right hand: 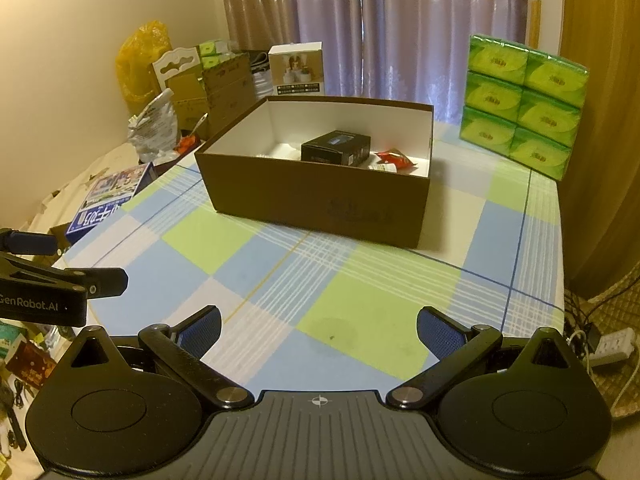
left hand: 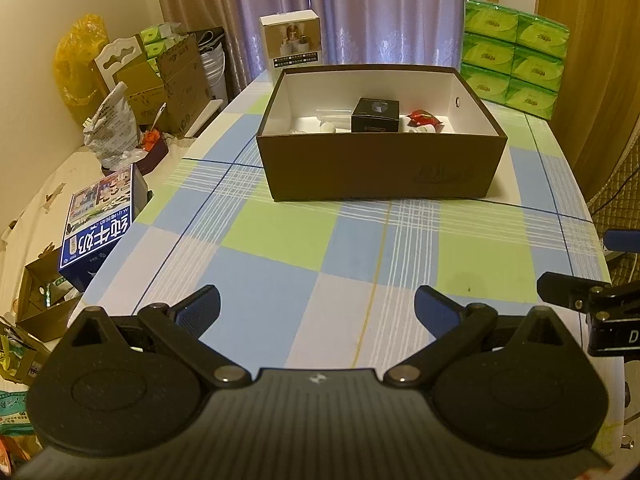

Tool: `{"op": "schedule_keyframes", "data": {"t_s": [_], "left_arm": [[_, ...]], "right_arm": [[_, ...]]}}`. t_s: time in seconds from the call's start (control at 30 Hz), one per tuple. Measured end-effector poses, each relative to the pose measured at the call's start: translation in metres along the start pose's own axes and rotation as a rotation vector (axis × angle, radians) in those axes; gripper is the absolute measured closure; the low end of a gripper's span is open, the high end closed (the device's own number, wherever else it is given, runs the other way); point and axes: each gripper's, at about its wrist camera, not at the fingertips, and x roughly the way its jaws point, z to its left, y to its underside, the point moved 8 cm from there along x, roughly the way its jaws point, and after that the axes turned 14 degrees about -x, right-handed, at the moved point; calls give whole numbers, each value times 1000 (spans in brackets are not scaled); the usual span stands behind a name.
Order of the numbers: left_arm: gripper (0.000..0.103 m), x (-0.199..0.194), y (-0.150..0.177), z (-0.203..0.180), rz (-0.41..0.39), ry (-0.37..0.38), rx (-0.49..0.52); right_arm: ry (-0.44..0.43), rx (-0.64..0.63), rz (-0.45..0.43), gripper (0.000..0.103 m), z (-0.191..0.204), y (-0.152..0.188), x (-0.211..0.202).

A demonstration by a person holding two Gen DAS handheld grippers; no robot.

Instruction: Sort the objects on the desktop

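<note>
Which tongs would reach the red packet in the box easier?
Probably the right tongs: the red packet lies at the brown box's right end, nearer them. Both tongs are open and empty.

The counter [left hand: 280,264] is wearing a checked cloth of blue, green and white squares. A brown open box [left hand: 380,168] is sitting on it near the middle, well back from the near edge. Behind the box, a small white carton [left hand: 290,42] is standing at the far edge, and a stack of green tissue packs [left hand: 514,52] is resting at the far right corner.
</note>
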Motion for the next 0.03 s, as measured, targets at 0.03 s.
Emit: {"op": "schedule_keyframes", "data": {"t_s": [0.03], "left_arm": [[1,2,-2,0,1,-1,-1]], "right_arm": [[0,1,0,2,0,-1,1]]}}
